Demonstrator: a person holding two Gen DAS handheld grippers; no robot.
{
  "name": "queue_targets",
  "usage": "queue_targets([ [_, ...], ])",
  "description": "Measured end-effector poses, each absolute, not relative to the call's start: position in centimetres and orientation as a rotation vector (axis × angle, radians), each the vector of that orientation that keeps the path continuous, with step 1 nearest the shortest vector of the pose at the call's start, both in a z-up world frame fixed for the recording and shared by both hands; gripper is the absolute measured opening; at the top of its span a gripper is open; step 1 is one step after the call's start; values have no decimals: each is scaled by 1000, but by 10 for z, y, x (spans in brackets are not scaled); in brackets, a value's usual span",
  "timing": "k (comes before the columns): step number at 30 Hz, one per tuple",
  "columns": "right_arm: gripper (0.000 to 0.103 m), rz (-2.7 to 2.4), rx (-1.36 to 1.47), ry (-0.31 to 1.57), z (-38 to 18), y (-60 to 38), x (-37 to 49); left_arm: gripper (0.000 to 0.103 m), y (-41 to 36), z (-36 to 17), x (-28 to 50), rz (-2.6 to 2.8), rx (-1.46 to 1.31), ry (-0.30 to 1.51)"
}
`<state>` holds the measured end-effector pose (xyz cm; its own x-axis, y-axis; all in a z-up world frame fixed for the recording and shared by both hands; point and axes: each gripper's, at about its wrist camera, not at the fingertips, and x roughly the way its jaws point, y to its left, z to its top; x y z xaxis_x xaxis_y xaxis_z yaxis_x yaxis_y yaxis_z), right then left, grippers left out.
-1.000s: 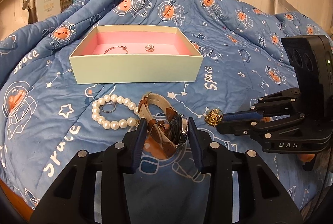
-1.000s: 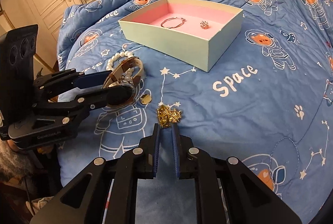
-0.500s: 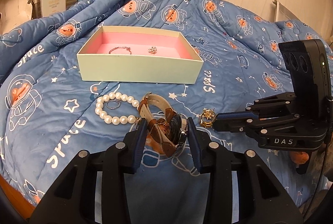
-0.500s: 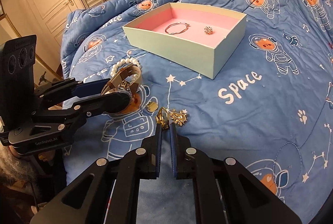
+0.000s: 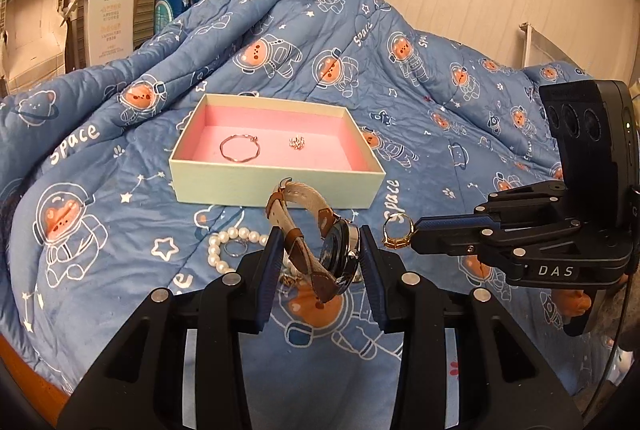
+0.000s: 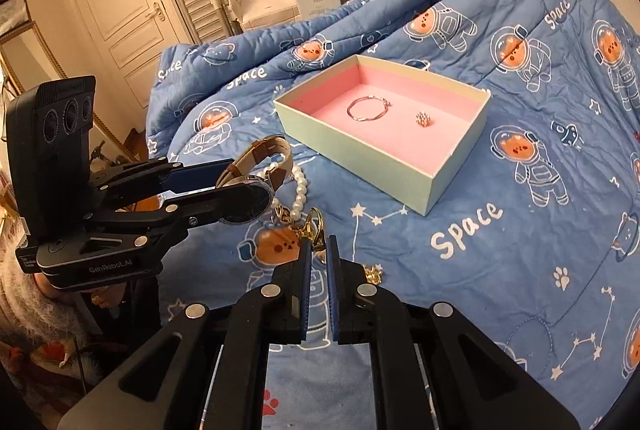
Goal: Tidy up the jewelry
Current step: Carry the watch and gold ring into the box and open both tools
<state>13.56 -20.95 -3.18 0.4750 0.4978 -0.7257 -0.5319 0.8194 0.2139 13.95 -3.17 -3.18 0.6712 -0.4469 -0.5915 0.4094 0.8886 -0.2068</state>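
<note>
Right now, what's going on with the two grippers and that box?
The left gripper holds a wristwatch clear of the quilt. The right gripper pinches a gold ring. Both sit short of the pink-lined box, which holds a thin bangle and a small sparkly piece. A pearl bracelet lies on the quilt.

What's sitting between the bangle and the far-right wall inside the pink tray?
A small sparkly cluster piece, lying apart from the thin bangle on the tray floor. Otherwise bare pink lining; both wrist views show it.
</note>
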Motion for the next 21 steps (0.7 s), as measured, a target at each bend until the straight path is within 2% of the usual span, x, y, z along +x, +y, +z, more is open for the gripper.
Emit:
queue_targets([
  [10,7,605,-77,839,-7,-204,187,38,-22,-4,210,-477,-58,726],
  [21,7,520,-106,910,-20,-205,255,38,-32,-31,303,-540,-132,954],
])
